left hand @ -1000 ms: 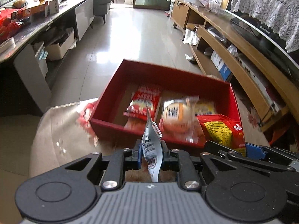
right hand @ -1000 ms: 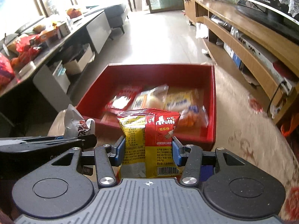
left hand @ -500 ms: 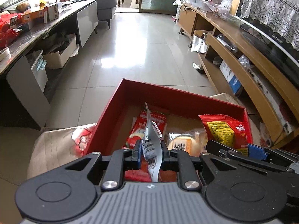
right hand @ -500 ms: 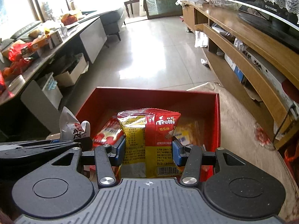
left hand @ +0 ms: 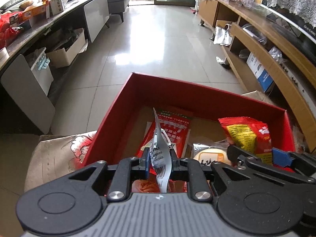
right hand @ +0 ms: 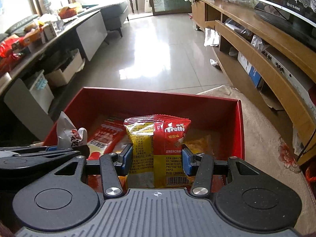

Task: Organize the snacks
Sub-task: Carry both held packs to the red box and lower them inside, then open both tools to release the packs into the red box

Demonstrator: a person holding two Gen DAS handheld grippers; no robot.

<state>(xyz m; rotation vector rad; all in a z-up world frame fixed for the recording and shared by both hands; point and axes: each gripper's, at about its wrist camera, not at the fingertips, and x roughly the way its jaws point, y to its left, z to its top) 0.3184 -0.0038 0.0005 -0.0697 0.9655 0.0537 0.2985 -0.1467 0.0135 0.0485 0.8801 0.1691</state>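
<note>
In the view of my left tool (left hand: 159, 161), its jaws were clenched on a thin silver sachet (left hand: 160, 150), held edge-on above the near part of the red box (left hand: 197, 92), over a red packet (left hand: 173, 127) that already lay inside. In the view of my right tool (right hand: 156, 157), its pads were grasping a yellow and red Trolli bag (right hand: 158, 142), upright above the same box. I judged this as the placing step: next both tools should lower and release.
</note>
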